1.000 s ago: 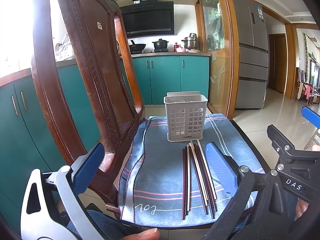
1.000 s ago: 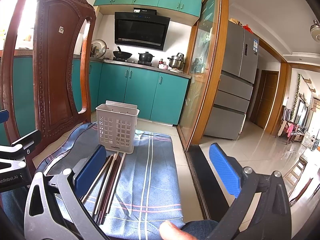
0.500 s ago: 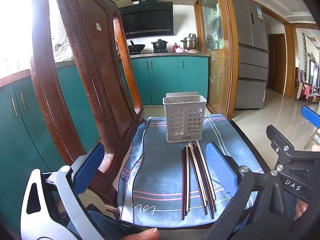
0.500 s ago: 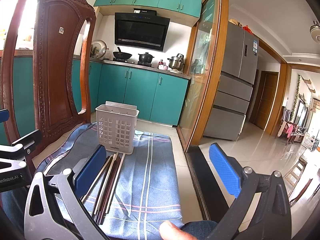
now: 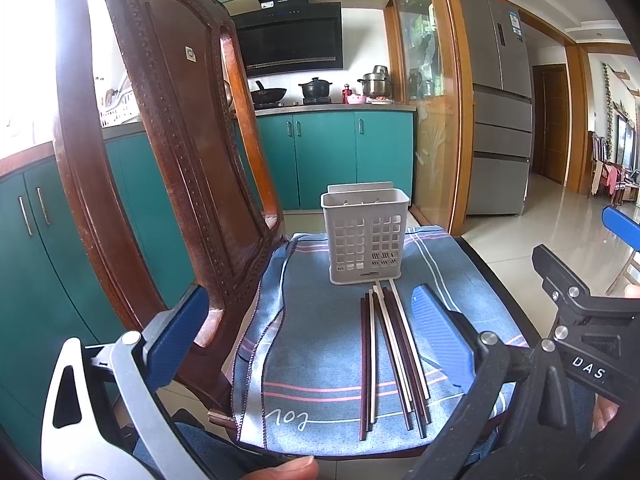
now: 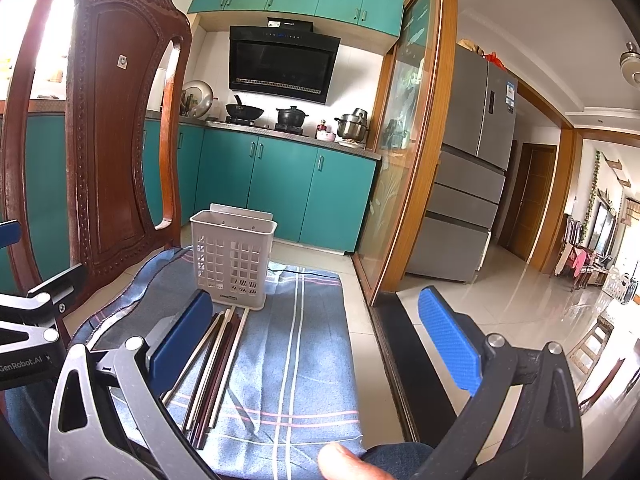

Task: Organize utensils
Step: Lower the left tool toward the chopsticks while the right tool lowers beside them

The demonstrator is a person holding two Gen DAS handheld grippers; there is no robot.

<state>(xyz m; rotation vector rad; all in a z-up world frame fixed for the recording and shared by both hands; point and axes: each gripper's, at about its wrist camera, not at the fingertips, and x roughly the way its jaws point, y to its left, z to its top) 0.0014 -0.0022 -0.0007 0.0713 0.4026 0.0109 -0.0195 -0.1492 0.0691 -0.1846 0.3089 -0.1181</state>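
A blue plaid cloth (image 5: pixel 320 344) is seen spread over a chair seat, with the carved wooden chair back (image 5: pixel 160 152) rising at the left. A white perforated utensil holder (image 5: pixel 365 236) stands upright at the far end of the cloth. A bundle of chopsticks (image 5: pixel 390 356), dark and pale ones mixed, is laid flat on the cloth just near of the holder, their far tips close to its base.

The left gripper (image 5: pixel 308 344) is held low at the near edge, its jaws spread wide and nothing gripped; the chopsticks are framed between its blue pads, the left pad lying in front of the chair back. The right gripper (image 6: pixel 316 344) is likewise spread wide and empty; in the right wrist view its left pad overlaps the near left part of the chopsticks (image 6: pixel 216 360), while its right pad is seen over the tiled floor (image 6: pixel 500 300) to the right.

Teal cabinets (image 6: pixel 280 184), pots on a stove, a range hood (image 6: pixel 280 64) and a grey refrigerator (image 6: pixel 472 160) are seen in the far background. A fingertip (image 5: pixel 288 470) is seen at the near edge.
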